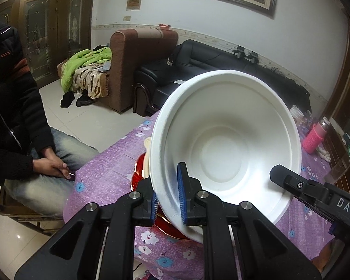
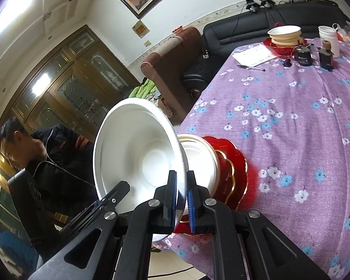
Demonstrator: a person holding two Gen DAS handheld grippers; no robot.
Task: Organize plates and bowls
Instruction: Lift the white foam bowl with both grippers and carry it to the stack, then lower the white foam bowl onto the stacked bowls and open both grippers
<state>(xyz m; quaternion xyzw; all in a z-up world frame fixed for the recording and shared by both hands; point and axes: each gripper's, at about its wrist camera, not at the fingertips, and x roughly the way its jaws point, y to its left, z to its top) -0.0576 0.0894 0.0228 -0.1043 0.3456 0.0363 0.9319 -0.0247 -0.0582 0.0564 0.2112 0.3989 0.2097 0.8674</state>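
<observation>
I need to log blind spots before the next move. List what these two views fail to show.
- Left wrist view: the big white foam bowl held in both grippers' jaws hides most of the red scalloped plates and the table behind it.
- Right wrist view: how many red plates are stacked cannot be counted; their edges blur.
- Right wrist view: writing on the white paper sheet is too small.
</observation>
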